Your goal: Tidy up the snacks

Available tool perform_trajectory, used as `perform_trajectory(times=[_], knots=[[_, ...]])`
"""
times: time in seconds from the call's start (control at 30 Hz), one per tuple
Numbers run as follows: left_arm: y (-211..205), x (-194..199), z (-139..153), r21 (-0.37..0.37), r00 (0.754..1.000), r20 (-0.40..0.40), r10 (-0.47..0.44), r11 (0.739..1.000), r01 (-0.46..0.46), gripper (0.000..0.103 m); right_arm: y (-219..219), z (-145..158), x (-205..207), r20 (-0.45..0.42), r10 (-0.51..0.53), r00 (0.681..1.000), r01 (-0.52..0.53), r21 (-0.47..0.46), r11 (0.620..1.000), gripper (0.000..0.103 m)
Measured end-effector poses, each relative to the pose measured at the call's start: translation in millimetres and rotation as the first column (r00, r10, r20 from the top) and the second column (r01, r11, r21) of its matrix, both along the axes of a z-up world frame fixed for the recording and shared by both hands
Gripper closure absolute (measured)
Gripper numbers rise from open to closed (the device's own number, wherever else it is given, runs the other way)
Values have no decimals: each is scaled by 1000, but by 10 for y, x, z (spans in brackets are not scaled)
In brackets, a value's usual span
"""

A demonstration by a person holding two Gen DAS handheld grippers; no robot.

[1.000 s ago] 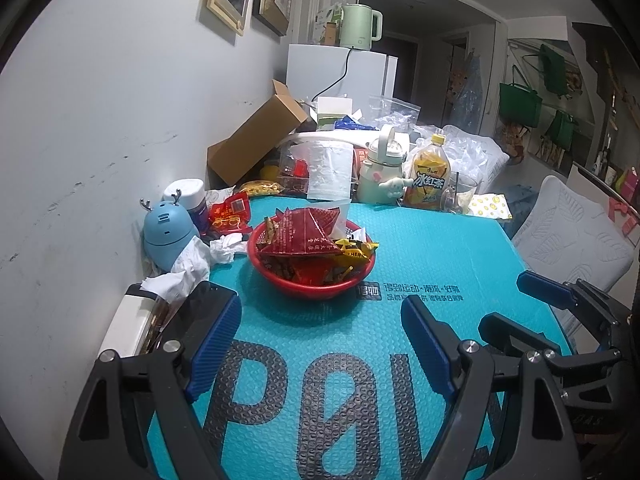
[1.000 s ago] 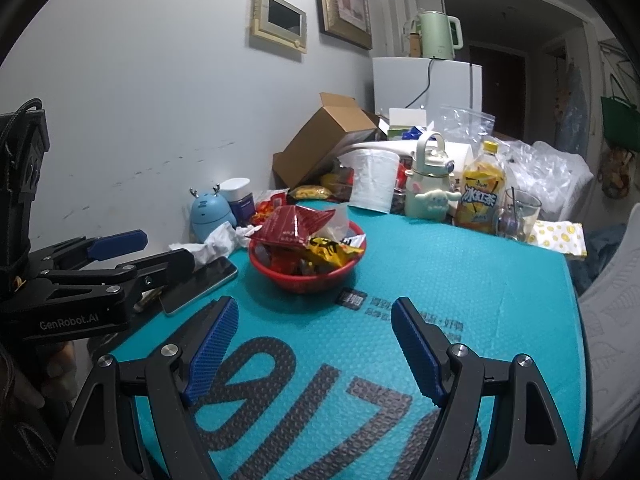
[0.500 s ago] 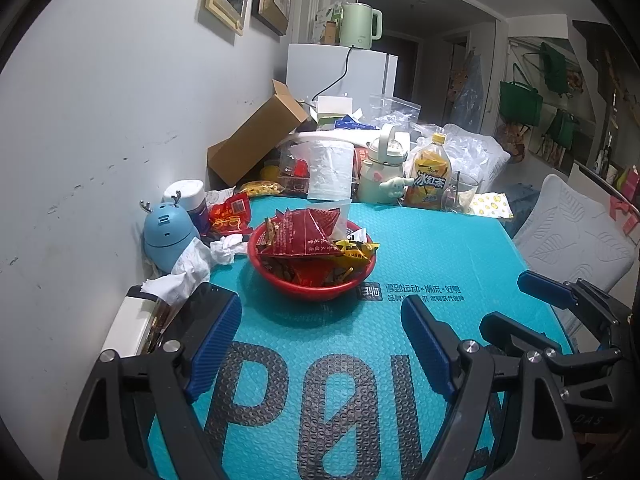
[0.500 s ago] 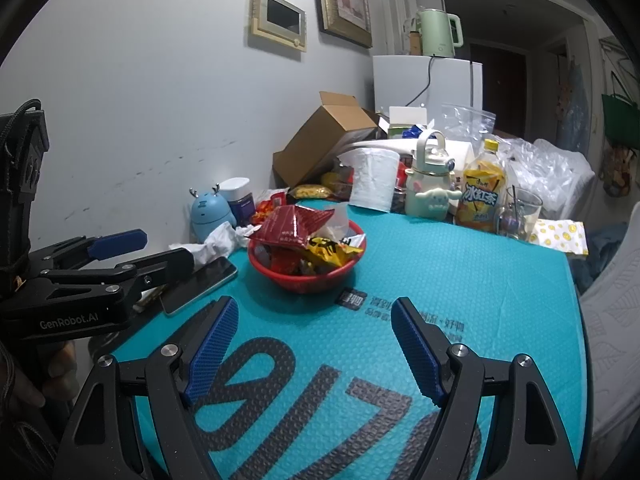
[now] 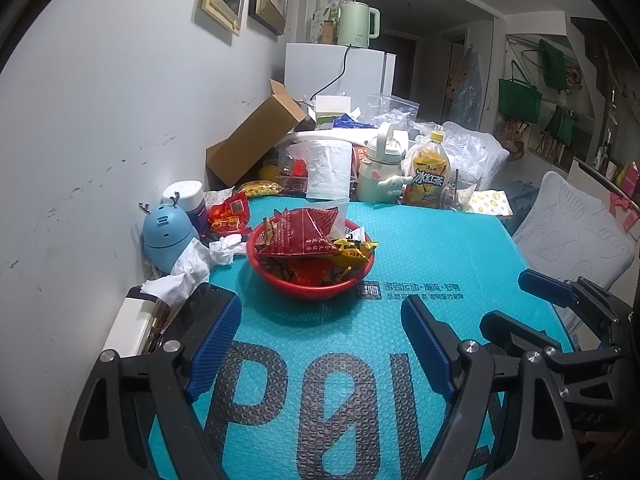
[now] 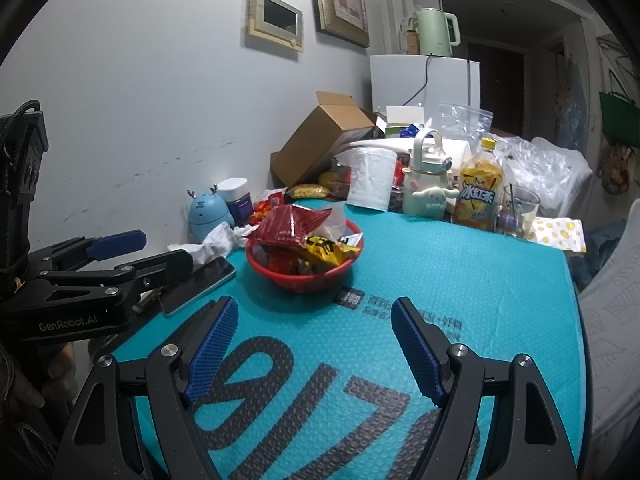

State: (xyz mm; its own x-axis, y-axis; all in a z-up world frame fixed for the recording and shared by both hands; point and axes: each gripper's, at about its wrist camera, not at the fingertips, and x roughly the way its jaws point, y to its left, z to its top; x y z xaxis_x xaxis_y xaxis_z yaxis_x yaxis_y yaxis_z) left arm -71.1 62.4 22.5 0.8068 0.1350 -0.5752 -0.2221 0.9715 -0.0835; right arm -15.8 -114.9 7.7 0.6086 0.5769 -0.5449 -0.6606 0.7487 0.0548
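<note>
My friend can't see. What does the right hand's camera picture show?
A red bowl heaped with snack packets sits on a teal mat. The open, empty right gripper points toward it, with the left gripper alongside.

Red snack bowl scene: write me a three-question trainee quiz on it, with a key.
1. True or false: the red bowl is empty.
2. What lies flat just left of the bowl in the right wrist view?
A. a phone
B. a spoon
C. a book
3. Is either the left gripper or the right gripper holding anything?

Key:
1. False; snack packets fill it.
2. A, the phone.
3. No; both stand open over the teal mat.
</note>
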Motion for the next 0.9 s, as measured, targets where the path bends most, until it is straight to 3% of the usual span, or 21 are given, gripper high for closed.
perform_trajectory(times=[0.9], knots=[[27,35,-19,11,1000,-17,15,1000,-14,21,18,12,35,-13,3,1000,-3,-2,1000,23]])
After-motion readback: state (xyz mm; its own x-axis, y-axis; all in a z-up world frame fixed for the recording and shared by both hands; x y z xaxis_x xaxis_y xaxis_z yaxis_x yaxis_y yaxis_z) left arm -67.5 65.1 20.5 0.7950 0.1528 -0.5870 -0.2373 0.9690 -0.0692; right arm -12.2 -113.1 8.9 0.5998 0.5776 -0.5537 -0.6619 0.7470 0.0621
